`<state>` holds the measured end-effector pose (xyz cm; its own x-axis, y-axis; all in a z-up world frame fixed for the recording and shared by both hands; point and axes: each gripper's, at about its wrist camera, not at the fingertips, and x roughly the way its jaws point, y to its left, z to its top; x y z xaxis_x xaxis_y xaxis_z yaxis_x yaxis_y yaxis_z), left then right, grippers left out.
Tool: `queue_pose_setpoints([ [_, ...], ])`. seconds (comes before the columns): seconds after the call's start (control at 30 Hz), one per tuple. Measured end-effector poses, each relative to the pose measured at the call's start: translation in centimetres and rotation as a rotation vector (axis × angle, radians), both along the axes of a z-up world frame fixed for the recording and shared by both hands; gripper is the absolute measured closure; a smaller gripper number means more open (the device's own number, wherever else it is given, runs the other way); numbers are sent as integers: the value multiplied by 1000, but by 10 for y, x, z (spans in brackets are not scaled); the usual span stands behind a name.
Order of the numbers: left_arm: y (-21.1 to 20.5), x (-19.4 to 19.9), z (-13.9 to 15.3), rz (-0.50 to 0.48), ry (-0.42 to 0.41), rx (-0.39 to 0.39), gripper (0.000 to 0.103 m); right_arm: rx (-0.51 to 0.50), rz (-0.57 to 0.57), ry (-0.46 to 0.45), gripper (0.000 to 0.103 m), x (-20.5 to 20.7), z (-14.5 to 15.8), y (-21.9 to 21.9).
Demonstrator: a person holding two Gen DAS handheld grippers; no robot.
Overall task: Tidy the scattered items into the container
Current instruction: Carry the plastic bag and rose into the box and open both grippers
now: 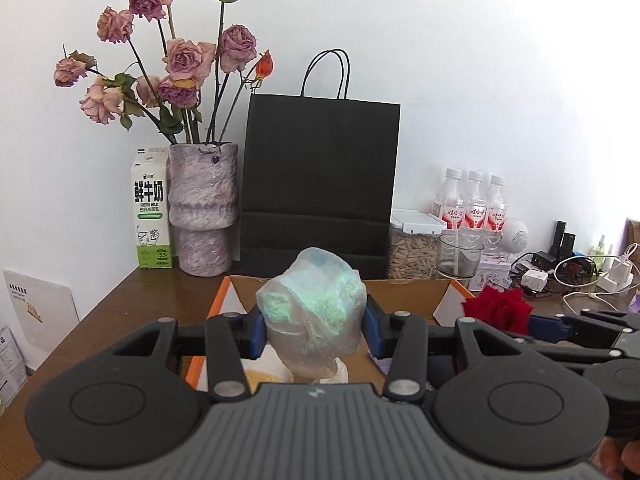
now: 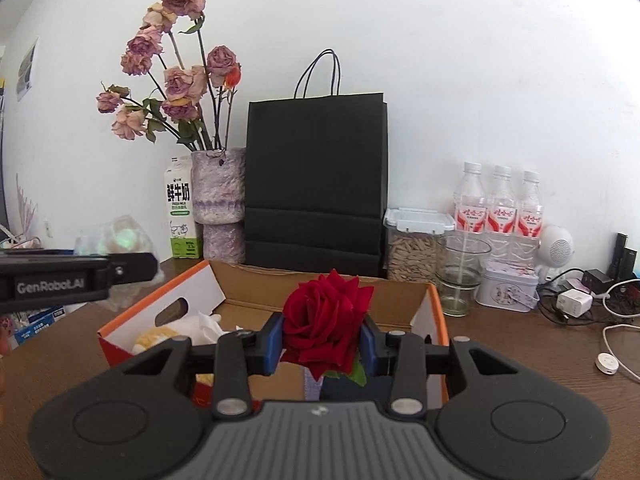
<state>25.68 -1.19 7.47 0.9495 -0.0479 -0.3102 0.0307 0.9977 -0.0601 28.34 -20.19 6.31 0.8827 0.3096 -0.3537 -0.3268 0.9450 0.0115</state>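
Right wrist: red rose (image 2: 324, 320) between tool (image 2: 322, 344) pads.

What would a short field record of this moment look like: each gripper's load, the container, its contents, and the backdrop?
left gripper: shut on a translucent plastic bag with greenish contents, held over the box
right gripper: shut on a red rose, held at the box's near edge
container: open cardboard box, orange outside, on the wooden table
contents visible: white crumpled paper, a yellow item; the rest is hidden
backdrop: black paper bag, vase of dried roses, milk carton, three water bottles
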Motion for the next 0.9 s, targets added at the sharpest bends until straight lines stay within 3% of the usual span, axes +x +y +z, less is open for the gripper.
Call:
queue_pose_setpoints([
  [0.27,2,45,-23,31,71,-22,56,-8,24,61,66,39,-20,27],
  [0.5,5,75,-46,46,143,3,56,-30,33,122,66,64,-35,37],
  [0.77,7,78,-55,53,173,9,56,-40,35,141,66,65,-43,37],
  [0.9,6,76,-54,55,166,7,51,-36,26,137,64,64,-42,36],
])
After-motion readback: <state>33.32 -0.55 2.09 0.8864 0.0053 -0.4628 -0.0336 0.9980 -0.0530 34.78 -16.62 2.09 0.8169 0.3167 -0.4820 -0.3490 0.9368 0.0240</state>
